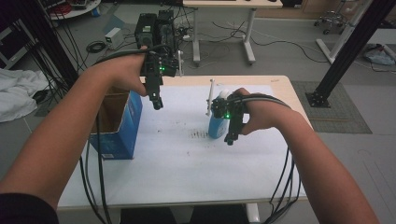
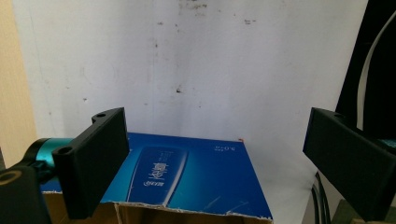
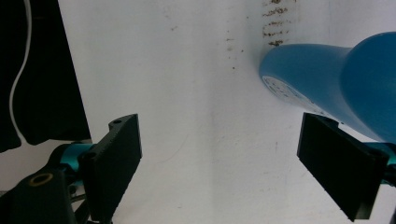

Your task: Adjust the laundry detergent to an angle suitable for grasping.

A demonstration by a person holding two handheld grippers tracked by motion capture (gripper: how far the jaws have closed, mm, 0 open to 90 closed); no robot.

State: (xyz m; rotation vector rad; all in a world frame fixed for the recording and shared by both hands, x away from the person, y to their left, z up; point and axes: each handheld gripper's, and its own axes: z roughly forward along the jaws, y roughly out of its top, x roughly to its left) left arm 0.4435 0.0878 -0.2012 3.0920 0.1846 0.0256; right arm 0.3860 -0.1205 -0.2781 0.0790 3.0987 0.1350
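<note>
A light-blue bottle (image 1: pixel 217 126) with a white cap stands upright near the middle of the white table sheet (image 1: pixel 187 158). My right gripper (image 1: pixel 231 136) hangs just to its right, pointing down, jaws wide open and nothing between them. In the right gripper view the bottle (image 3: pixel 327 79) lies beyond the right jaw, outside the open right gripper (image 3: pixel 219 140). A blue cardboard box (image 1: pixel 116 123), open at the top, sits at the table's left edge. My left gripper (image 1: pixel 158 101) hovers beside its far right corner, open and empty. The left gripper (image 2: pixel 215 140) looks down on the box's printed side (image 2: pixel 187 172).
Dark specks mark the sheet (image 1: pixel 198 134) left of the bottle. Cables trail from both hands over the table's near edge (image 1: pixel 187 203). Off the table are a black frame post (image 1: pixel 350 46) at right, a desk (image 1: pixel 224 28) behind, and a white cloth (image 1: pixel 16 93) at left.
</note>
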